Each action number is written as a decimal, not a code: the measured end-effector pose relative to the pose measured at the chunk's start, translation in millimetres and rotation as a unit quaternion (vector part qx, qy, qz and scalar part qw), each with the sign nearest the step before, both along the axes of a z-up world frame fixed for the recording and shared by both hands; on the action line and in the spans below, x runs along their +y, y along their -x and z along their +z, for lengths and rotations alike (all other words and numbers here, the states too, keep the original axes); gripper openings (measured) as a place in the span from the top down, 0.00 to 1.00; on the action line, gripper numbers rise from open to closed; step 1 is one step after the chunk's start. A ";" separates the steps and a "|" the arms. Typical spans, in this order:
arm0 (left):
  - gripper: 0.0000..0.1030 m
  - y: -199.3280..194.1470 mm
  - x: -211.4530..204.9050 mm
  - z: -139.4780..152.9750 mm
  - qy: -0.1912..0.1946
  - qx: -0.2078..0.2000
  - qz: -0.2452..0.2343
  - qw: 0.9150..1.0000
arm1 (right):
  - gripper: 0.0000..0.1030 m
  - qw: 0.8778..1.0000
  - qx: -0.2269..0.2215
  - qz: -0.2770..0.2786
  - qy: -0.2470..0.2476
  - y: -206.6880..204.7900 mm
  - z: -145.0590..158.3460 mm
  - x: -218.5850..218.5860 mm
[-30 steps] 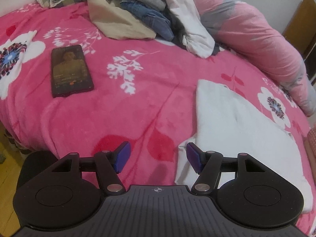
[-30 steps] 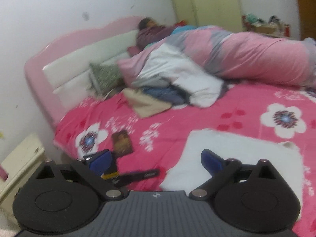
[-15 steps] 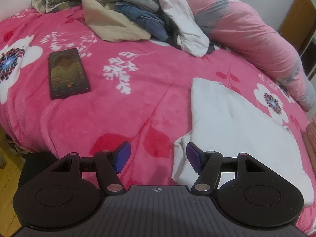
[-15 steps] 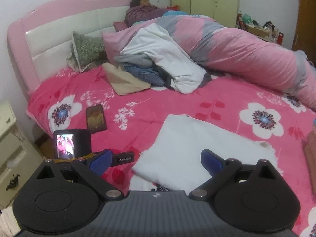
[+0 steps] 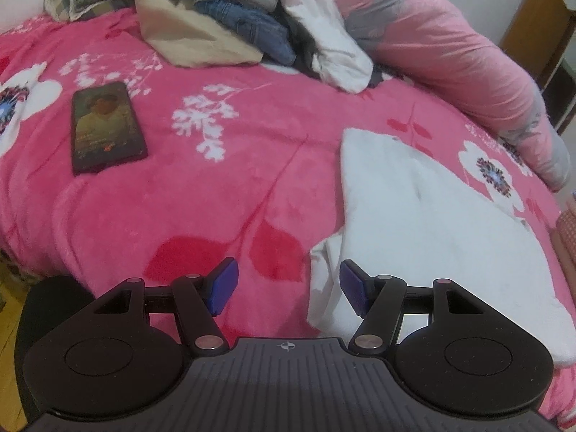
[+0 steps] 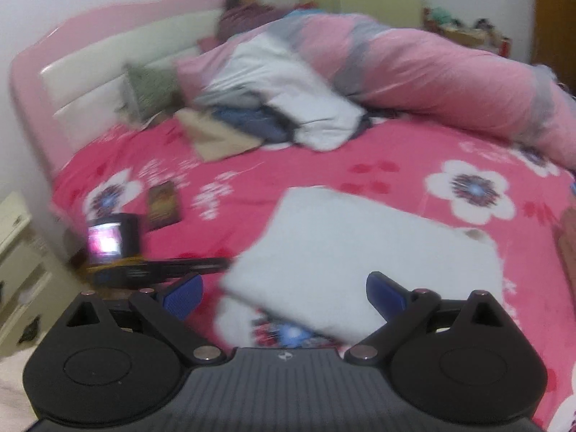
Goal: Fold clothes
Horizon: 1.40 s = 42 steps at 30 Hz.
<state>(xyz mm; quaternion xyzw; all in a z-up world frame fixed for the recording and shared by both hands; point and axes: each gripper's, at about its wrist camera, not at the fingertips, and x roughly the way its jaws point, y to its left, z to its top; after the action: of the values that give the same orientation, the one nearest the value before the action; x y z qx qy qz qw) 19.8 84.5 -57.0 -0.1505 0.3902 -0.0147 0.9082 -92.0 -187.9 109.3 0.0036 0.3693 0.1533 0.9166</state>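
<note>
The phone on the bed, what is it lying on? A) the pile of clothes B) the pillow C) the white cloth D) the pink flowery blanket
D: the phone lies flat on the pink flowery blanket, apart from the white cloth and the pile of clothes.

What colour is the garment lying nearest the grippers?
White garment, plain; clearest in the left wrist view.
</note>
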 end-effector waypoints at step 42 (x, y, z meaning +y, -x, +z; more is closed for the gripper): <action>0.36 -127.1 -98.8 -37.8 -0.056 -0.050 -0.151 0.986 | 0.81 0.997 0.020 -0.077 -0.013 -240.8 -161.3 -220.5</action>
<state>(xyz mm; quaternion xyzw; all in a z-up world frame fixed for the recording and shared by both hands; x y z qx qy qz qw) 146.9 -14.3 -94.8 -0.0380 0.3631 -0.1377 0.9207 148.8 -408.4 -52.0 0.0472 0.3844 0.0870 0.9179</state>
